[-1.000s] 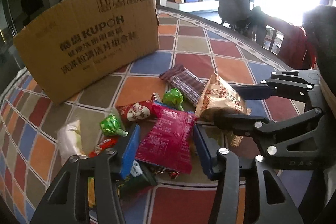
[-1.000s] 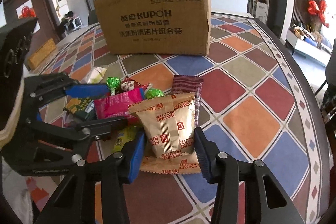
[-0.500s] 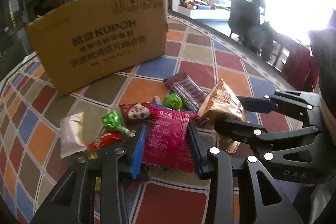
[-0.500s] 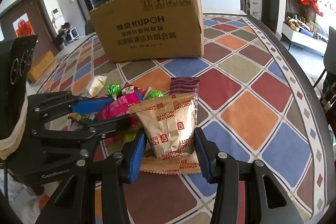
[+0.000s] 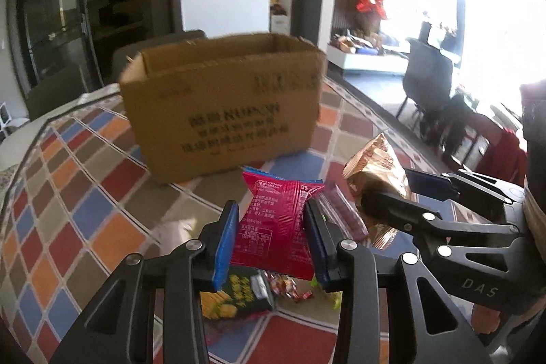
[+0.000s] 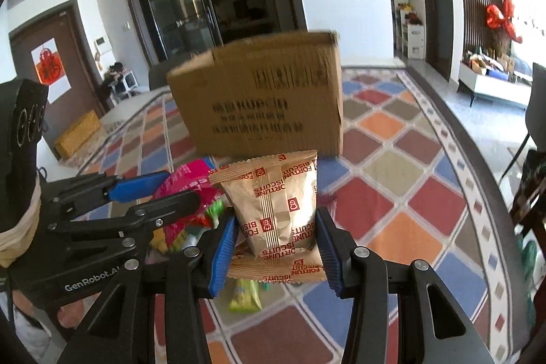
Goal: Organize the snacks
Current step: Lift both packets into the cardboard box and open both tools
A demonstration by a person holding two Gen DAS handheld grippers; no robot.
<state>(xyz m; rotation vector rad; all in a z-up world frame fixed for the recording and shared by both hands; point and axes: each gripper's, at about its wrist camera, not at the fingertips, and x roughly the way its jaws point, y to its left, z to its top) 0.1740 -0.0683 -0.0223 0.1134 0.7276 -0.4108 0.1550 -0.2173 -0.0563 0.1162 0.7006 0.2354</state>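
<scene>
My left gripper (image 5: pixel 271 241) is shut on a pink snack packet (image 5: pixel 278 224) and holds it above the table. My right gripper (image 6: pixel 276 248) is shut on a gold Fortune Biscuits packet (image 6: pixel 273 210), also lifted; that packet shows in the left wrist view (image 5: pixel 377 179) too. An open brown cardboard box (image 5: pixel 221 118) stands straight ahead on the table, also in the right wrist view (image 6: pixel 266 101). The two grippers are side by side, the left one (image 6: pixel 153 193) just left of the right.
Loose snacks stay on the checkered tablecloth (image 5: pixel 68 193) below the grippers: a green-yellow packet (image 5: pixel 235 299), small wrapped candies (image 5: pixel 290 285), a purple bar (image 5: pixel 344 214) and a yellow-green packet (image 6: pixel 245 295). Chairs (image 5: pixel 430 74) stand beyond the table's right edge.
Both grippers have risen off the table with their packets and tilted up toward the box. The box's open top now shows in the left wrist view.
</scene>
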